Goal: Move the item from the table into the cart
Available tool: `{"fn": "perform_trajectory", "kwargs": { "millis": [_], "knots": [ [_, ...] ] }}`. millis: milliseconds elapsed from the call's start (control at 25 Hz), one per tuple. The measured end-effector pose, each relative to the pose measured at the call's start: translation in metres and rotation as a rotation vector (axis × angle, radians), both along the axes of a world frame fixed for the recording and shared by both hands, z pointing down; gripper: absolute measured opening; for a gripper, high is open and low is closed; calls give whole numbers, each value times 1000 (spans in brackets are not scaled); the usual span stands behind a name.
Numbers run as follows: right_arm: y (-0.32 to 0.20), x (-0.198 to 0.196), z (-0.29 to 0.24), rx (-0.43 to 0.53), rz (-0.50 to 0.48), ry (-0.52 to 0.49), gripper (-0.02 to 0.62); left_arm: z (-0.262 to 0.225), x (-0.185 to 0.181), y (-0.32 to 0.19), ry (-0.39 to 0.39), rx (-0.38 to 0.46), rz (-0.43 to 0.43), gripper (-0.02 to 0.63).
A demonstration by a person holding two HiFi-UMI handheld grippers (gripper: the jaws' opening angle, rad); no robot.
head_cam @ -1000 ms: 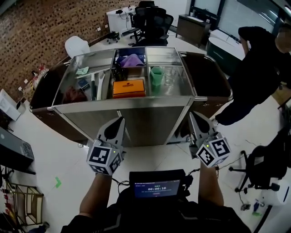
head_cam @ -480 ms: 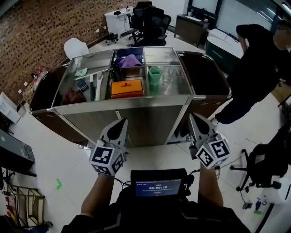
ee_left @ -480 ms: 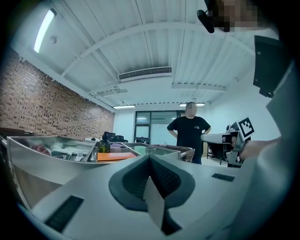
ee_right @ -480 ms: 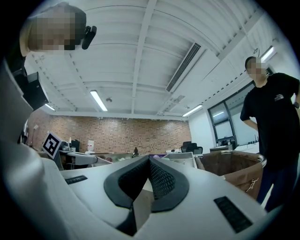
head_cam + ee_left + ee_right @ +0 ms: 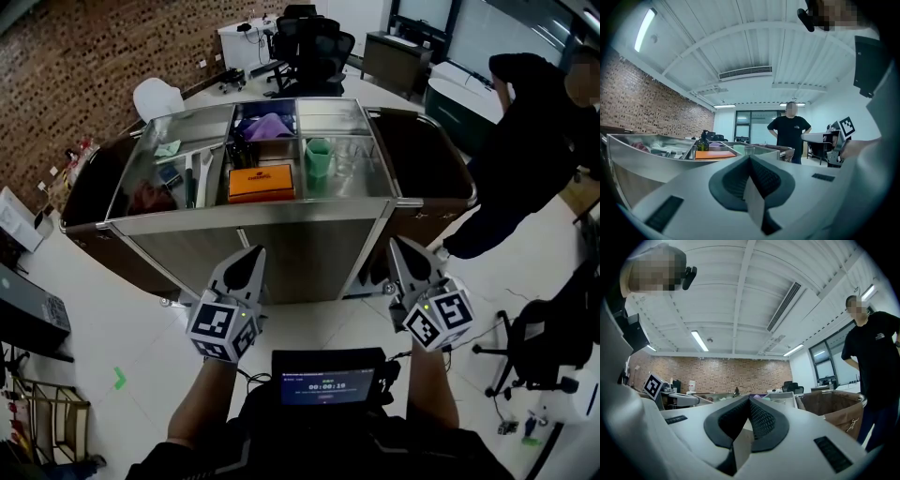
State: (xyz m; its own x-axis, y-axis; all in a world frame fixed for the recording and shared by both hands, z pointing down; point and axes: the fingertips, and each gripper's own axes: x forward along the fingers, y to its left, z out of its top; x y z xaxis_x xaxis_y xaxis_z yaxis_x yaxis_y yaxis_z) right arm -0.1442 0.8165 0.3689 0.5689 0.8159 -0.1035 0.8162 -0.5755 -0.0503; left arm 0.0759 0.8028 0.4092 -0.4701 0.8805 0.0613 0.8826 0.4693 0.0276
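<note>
my left gripper (image 5: 252, 253) clenched, empty | my right gripper (image 5: 397, 244) clenched, empty | cart (image 5: 253, 217) at 12 o'clock | orange box (image 5: 262, 182) inside, label too small to read

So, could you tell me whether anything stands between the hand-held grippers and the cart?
Nothing visible does: the left hand-held gripper and the right hand-held gripper, both shut and empty, face the cart directly.

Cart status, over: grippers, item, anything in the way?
Left gripper shut, empty. Right gripper shut, empty. Cart straight ahead, orange box in its tray; no item picked. Person stands right of cart.
</note>
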Motion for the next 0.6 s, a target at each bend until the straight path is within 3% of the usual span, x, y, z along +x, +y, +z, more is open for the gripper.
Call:
{"fn": "perform_trajectory", "kwargs": {
  "millis": [600],
  "knots": [
    [4, -5, 1, 3, -1, -13, 8, 1, -4, 1, 2, 2, -9, 0]
  ]
}}
